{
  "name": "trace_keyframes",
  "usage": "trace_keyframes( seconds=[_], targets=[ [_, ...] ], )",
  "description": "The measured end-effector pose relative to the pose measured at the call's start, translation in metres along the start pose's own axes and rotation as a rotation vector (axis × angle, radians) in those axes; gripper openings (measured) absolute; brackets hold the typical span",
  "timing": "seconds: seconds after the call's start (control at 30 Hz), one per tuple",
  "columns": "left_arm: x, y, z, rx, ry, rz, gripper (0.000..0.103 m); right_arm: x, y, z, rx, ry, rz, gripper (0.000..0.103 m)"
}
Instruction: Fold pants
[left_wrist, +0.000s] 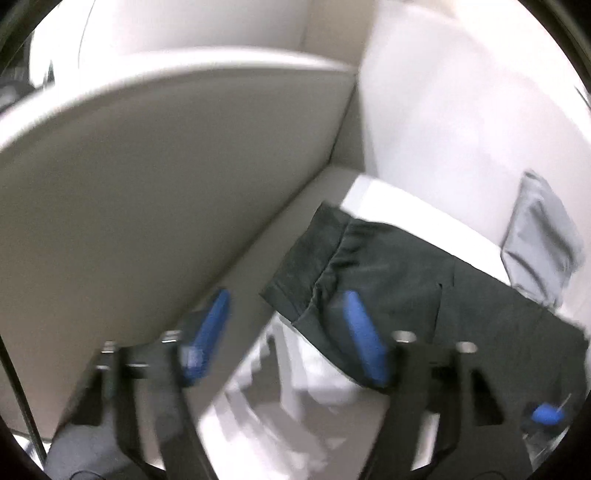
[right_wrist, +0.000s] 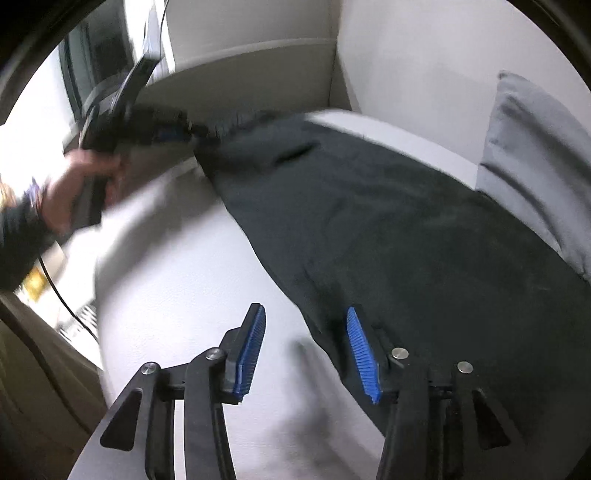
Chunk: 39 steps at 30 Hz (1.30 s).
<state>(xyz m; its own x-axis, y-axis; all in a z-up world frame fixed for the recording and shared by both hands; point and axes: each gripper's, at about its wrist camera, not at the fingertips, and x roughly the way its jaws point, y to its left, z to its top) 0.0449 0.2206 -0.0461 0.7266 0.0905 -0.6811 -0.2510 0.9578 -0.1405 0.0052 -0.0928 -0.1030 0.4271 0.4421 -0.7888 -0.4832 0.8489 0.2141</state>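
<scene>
Pants (right_wrist: 388, 229) flat on bed (right_wrist: 177, 266), both claws agape.

White bed (right_wrist: 177, 258) set in a corner of white walls (right_wrist: 424, 55); beige headboard (left_wrist: 147, 184); grey pillow (right_wrist: 532, 155) against wall. Frames motion-blurred.

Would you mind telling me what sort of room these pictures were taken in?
Most likely a bedroom. Dark pants lie on what looks like a white bed, a grey pillow sits against the white wall, and a beige padded panel, perhaps a headboard, stands alongside.
</scene>
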Motion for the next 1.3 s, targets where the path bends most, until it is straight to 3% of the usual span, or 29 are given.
trace_keyframes(
  seconds=[0.07, 0.1, 0.13, 0.17, 0.23, 0.37, 0.5, 0.57, 0.63, 0.73, 0.93, 1.03, 1.13, 1.3],
  targets=[
    [-0.009, -0.008, 0.0, 0.076, -0.045, -0.049, 0.061, 0.002, -0.011, 0.001, 0.081, -0.025, 0.02, 0.048],
    [-0.006, -0.013, 0.0, 0.109, -0.056, -0.074, 0.037, 0.008, -0.017, 0.001, 0.113, -0.021, 0.015, 0.043],
    [0.003, -0.016, 0.001, 0.141, -0.03, -0.07, 0.002, 0.017, -0.021, 0.0, 0.146, -0.002, 0.007, 0.038],
    [0.02, -0.016, 0.002, 0.151, 0.031, -0.058, 0.0, 0.026, -0.027, -0.004, 0.176, 0.02, -0.005, 0.03],
    [0.047, -0.016, 0.0, 0.158, 0.096, -0.035, 0.0, 0.033, -0.034, -0.014, 0.223, 0.013, -0.011, 0.026],
    [0.061, -0.012, -0.01, 0.203, 0.098, 0.019, 0.0, 0.034, -0.033, -0.017, 0.241, 0.013, -0.041, 0.024],
    [0.06, -0.012, 0.003, 0.179, 0.13, 0.04, 0.0, 0.037, -0.026, -0.017, 0.212, 0.006, -0.085, 0.024],
    [0.035, -0.027, 0.021, 0.212, 0.004, 0.004, 0.0, 0.03, -0.026, -0.007, 0.229, 0.047, -0.053, 0.024],
    [0.022, -0.052, 0.039, 0.295, -0.096, -0.026, 0.0, 0.001, -0.034, 0.014, 0.212, -0.035, -0.033, 0.024],
    [0.064, -0.079, 0.068, 0.317, 0.036, -0.061, 0.0, -0.008, -0.061, 0.047, 0.189, -0.078, -0.183, 0.024],
    [0.144, -0.092, 0.08, 0.366, 0.167, 0.017, 0.0, 0.056, -0.154, 0.083, 0.365, 0.044, -0.31, 0.024],
    [0.157, -0.084, 0.071, 0.389, 0.165, 0.007, 0.0, 0.074, -0.178, 0.078, 0.421, 0.091, -0.329, 0.02],
    [0.161, -0.084, 0.066, 0.403, 0.156, 0.02, 0.0, 0.079, -0.178, 0.078, 0.399, 0.082, -0.358, 0.015],
    [0.158, -0.085, 0.092, 0.307, 0.202, 0.002, 0.0, 0.069, -0.181, 0.075, 0.442, 0.066, -0.309, 0.015]
  ],
)
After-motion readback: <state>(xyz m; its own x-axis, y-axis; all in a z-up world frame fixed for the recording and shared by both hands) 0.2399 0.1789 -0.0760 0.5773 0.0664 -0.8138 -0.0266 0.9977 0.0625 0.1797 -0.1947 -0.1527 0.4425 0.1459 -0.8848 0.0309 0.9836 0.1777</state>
